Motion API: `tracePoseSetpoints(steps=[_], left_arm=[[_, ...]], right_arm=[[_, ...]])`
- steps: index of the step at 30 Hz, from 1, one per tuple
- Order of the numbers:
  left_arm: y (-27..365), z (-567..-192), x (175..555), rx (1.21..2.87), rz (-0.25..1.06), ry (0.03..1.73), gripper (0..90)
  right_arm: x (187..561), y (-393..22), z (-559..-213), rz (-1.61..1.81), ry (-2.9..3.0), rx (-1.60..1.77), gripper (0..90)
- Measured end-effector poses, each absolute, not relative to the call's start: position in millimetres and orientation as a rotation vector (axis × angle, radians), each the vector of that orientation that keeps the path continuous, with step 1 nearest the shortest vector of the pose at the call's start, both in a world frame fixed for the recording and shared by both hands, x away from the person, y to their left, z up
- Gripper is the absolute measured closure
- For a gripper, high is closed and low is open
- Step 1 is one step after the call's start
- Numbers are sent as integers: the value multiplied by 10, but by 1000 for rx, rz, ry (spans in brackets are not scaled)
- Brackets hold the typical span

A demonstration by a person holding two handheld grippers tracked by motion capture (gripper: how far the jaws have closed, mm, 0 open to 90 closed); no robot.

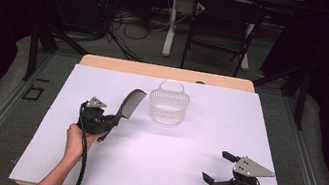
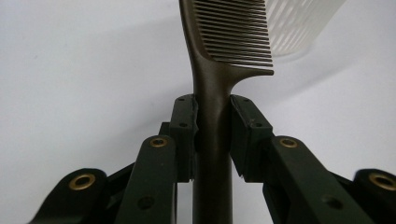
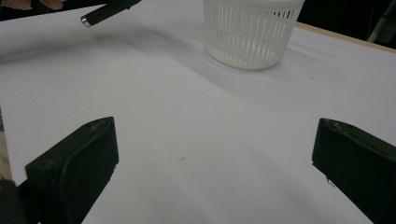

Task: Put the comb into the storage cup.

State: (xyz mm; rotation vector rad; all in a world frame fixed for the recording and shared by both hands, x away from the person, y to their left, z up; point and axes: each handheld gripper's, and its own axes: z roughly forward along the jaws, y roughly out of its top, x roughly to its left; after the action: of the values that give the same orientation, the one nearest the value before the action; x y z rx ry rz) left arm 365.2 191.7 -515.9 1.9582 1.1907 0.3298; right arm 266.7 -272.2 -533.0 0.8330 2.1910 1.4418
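Note:
A dark brown comb (image 1: 130, 103) is lifted off the white table cover, toothed end pointing up and right toward a white slotted basket (image 1: 168, 103). My left gripper (image 1: 109, 120) is shut on its handle; in the left gripper view the pads (image 2: 184, 135) squeeze the handle (image 2: 212, 126) from both sides, and the teeth (image 2: 236, 32) reach toward the basket (image 2: 299, 25). My right gripper (image 1: 221, 168) rests near the table's front right, jaws wide open with nothing between them. In the right gripper view (image 3: 210, 158) the basket (image 3: 250, 30) stands ahead and the handle's end (image 3: 93, 17) shows top left.
The white cover (image 1: 183, 151) spans the wooden table (image 1: 166, 72); a broad bare stretch lies between the two grippers. Beyond the far edge are a chair (image 1: 224, 26), a table leg (image 1: 171, 22) and floor cables. Metal rails run along both sides.

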Motion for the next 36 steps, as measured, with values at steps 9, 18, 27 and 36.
tracePoseSetpoints(steps=[9, 18, 27, 36], left_arm=[[1926, -5196, 3608, 1908, 367, 1156, 724], [1975, -5190, 3568, 1844, 407, 1124, 724], [1929, -5152, 3531, 1789, 460, 1071, 724], [1843, -5123, 3530, 1778, 485, 1014, 724]], right_arm=[[2670, -2721, -5335, 1440, 2195, 836, 1], [2679, -2717, -5341, 1437, 2197, 834, 2], [2678, -2716, -5341, 1438, 2198, 832, 1], [2680, -2719, -5341, 1436, 2195, 844, 2]])
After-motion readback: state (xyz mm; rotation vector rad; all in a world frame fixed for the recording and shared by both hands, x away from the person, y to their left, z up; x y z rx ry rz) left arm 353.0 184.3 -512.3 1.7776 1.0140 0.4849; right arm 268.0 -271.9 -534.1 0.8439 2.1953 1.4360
